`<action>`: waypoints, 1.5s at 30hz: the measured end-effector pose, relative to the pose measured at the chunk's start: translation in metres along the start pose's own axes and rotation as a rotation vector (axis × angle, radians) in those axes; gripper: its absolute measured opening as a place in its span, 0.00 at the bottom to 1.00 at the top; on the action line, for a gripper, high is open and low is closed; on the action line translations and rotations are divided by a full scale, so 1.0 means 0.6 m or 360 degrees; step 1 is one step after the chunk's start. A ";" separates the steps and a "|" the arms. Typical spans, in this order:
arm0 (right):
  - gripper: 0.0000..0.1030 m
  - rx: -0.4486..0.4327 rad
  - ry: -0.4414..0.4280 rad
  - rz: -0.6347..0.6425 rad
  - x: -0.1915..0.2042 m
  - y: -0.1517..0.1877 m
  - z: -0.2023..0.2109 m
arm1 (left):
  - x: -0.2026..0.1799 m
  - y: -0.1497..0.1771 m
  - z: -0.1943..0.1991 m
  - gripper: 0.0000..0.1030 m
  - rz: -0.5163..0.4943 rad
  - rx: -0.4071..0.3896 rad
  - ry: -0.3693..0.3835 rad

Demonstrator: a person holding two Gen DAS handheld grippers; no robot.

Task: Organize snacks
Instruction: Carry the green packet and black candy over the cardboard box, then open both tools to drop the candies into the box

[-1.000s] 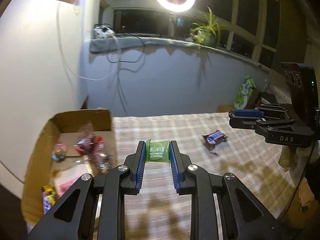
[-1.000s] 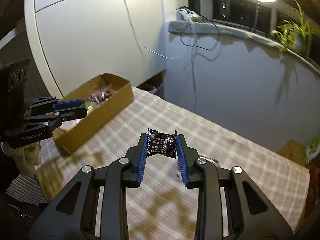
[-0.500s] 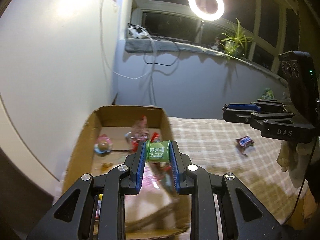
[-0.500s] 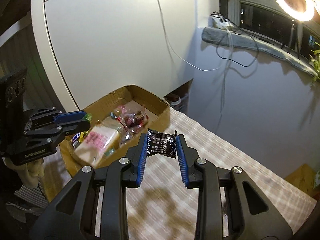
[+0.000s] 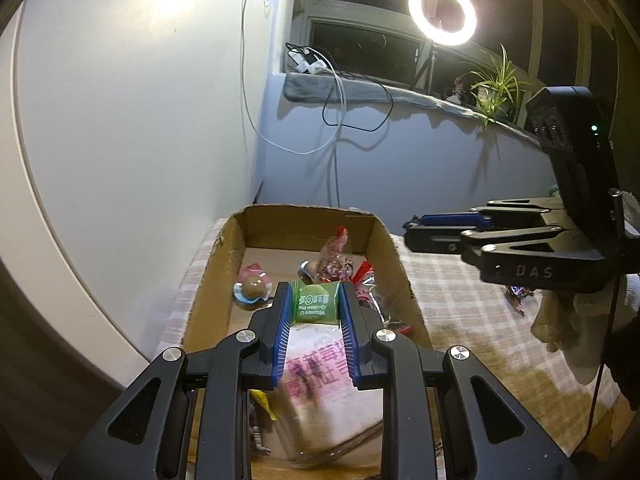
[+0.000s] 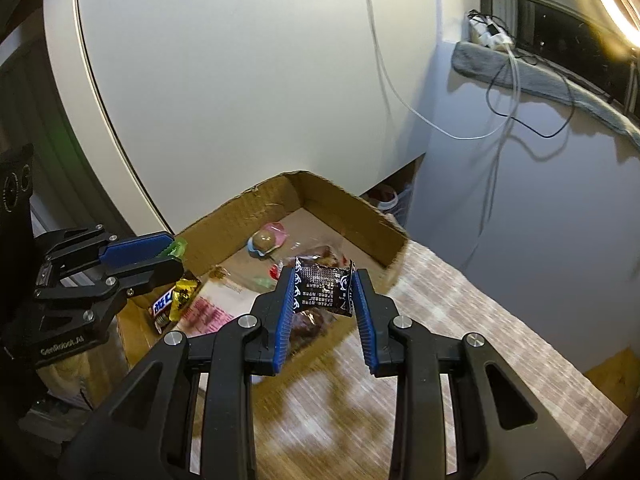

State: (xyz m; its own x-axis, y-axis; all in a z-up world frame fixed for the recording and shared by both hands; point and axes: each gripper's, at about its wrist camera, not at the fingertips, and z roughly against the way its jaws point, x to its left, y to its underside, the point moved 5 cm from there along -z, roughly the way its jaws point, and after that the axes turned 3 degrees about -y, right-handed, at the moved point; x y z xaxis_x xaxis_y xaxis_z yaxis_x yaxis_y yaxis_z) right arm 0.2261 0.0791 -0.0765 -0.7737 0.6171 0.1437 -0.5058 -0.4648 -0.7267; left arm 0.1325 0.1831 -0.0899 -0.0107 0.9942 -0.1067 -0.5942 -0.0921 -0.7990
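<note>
My left gripper (image 5: 314, 300) is shut on a green candy packet (image 5: 314, 305) and hangs over the near half of the open cardboard box (image 5: 390, 240). My right gripper (image 6: 323, 288) is shut on a black snack packet (image 6: 323, 289), above the box's (image 6: 348, 200) near right wall. The box holds a pink-printed bread pack (image 5: 324, 376), a round chocolate sweet (image 5: 250, 289), a red-and-clear wrapper bundle (image 5: 334, 258) and a yellow bar (image 6: 182, 294). In the right wrist view the left gripper (image 6: 178, 250) shows at the left with a green sliver in its jaws. The right gripper (image 5: 412, 230) shows side-on in the left wrist view.
The box sits at the left end of a checked tablecloth (image 5: 460, 312), close to a white curved wall (image 5: 120, 120). A dark wrapped bar (image 5: 518, 292) lies on the cloth under the right gripper's body. A ring light (image 5: 442, 12), cables and a potted plant (image 5: 496, 88) line the window ledge.
Both grippers have swung left with their packets, from above the cloth to over the box. The box now fills the middle of both views.
</note>
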 end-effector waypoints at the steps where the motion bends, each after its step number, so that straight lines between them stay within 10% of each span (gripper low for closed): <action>1: 0.29 0.0006 -0.0006 0.0004 0.003 -0.002 -0.005 | 0.001 0.000 0.000 0.21 -0.0002 -0.0001 -0.0003; 15: 0.49 0.0027 -0.0028 0.0023 0.019 -0.018 -0.039 | 0.015 0.002 -0.006 0.26 -0.0006 0.0006 -0.0028; 24: 0.81 -0.0002 0.0004 0.0024 0.020 -0.027 -0.034 | 0.017 -0.001 -0.002 0.61 -0.0020 -0.0022 -0.0060; 45: 0.82 -0.0004 0.0080 -0.0018 -0.002 -0.015 -0.006 | -0.001 -0.005 0.005 0.65 -0.0057 -0.0048 -0.0081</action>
State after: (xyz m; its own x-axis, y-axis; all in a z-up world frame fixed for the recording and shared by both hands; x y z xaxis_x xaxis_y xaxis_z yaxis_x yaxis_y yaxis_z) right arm 0.2330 0.0847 -0.0725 -0.7478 0.6533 0.1183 -0.5134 -0.4559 -0.7270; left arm 0.1321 0.1829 -0.0859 -0.0314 0.9983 -0.0482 -0.5707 -0.0575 -0.8192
